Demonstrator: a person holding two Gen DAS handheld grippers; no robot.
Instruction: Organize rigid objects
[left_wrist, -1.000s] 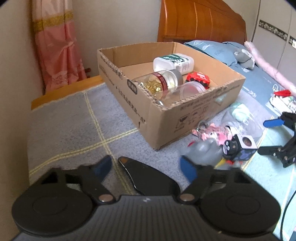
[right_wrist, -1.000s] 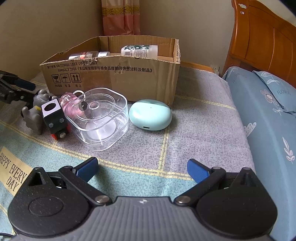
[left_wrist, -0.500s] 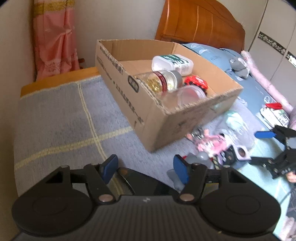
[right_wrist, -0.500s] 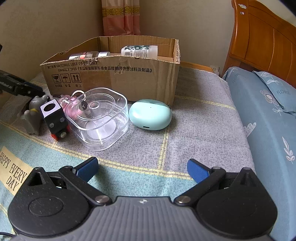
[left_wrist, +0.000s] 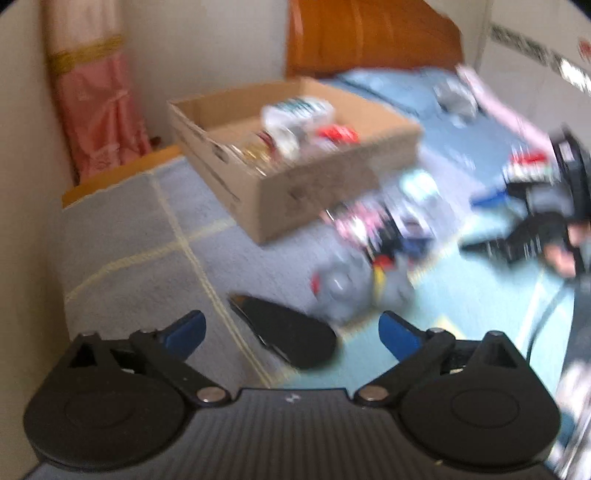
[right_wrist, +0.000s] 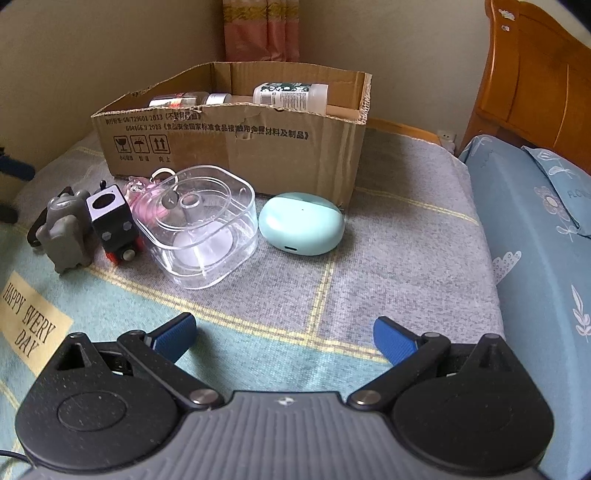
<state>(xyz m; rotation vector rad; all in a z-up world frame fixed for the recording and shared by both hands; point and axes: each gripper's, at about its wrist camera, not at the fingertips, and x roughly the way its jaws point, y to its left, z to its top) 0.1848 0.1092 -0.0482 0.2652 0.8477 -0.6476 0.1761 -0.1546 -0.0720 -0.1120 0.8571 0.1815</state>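
On the near left of the bed cover (right_wrist: 388, 206), a cream patch (right_wrist: 31, 326) reads "HAPPY EVERY DAY". The brown cardboard box (right_wrist: 236, 147), at the far side, carries printed lines "GB/T29601 2013" and "GB4806.3 2023" w/ Chinese text, plus three handling icons at its left. Inside it lie a white bottle w/ a dark green patterned label (right_wrist: 290, 94) and a clear jar w/ a red band (right_wrist: 181, 99); label text too small to read.

Just in front of the box sit a clear square plastic container (right_wrist: 201, 225), a mint-green oval earbud case (right_wrist: 301, 223) to its right, a pink keychain figure (right_wrist: 142, 194) behind the container, a black-and-white cube-headed toy w/ red wheels (right_wrist: 112, 225) and a grey elephant-like figurine (right_wrist: 64, 229) at left.

Right gripper (right_wrist: 284, 334): blue fingers (right_wrist: 175, 336) spread wide, holding nothing, same pose as 0.5 s ago.

Left gripper (left_wrist: 291, 332): view badly motion-blurred now. Its fingers (left_wrist: 184, 334) are spread wide w/ nothing held, vs. much narrower 0.5 s ago. A black flat pointed object (left_wrist: 284, 336) lies on the bed cover between them, now fully in sight. The left gripper has pulled out of the right view to the far left edge.
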